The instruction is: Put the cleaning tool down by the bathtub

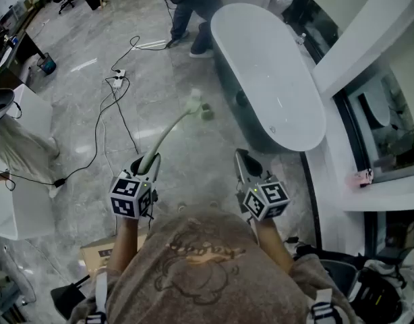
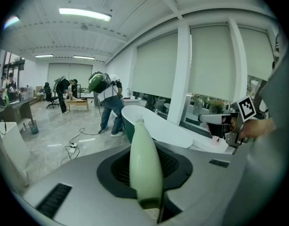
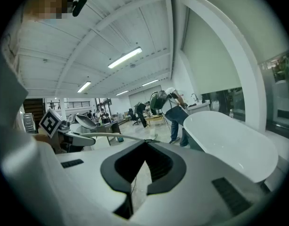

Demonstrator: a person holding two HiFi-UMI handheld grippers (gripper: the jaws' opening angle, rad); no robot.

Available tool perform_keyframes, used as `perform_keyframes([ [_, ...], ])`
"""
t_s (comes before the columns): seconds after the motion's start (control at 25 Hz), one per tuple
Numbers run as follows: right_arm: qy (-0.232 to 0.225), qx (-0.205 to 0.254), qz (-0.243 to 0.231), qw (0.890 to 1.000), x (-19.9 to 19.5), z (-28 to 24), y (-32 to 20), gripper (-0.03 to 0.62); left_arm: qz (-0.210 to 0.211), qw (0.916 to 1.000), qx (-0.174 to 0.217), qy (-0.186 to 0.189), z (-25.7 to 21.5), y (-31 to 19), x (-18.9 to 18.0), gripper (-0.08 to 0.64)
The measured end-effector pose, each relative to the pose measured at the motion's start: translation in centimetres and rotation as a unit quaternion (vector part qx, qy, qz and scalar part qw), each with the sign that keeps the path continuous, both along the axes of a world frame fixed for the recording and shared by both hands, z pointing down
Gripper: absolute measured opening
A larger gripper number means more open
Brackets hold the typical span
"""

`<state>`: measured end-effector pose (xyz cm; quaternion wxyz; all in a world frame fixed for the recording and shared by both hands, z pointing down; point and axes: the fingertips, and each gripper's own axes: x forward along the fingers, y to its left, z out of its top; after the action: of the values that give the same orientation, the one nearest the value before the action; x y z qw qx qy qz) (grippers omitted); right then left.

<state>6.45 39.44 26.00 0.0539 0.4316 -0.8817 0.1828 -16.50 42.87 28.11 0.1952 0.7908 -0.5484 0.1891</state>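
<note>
Pale-green handle of the cleaning tool (image 1: pixel 168 132) sits clamped in the left hand-held gripper (image 1: pixel 148 162). Its brush head is out over the floor (image 1: pixel 193 174), near the bathtub (image 1: pixel 268 79) but apart from it. The right hand-held gripper (image 1: pixel 245 162) has its jaws together and is empty. To do it well: lower head-first, lay the handle flat just beside the tub wall, clear of the cable (image 1: pixel 99 123), and only then release. Head view alone gives the head-to-tub gap. Left gripper view alone shows the pads pressing on the handle.

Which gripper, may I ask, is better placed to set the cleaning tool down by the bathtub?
Left: the left gripper holds the cleaning tool, its head over the floor beside the bathtub; the right gripper is shut and empty.
</note>
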Motion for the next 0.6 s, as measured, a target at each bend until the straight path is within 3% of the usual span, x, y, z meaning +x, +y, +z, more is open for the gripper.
perform_keyframes([
  [0.6,0.012,0.017,-0.022,1.000,-3.9,-0.1,-1.1,0.000,0.015,0.9990,0.033,0.024,-0.6,-2.6,1.0,0.071],
])
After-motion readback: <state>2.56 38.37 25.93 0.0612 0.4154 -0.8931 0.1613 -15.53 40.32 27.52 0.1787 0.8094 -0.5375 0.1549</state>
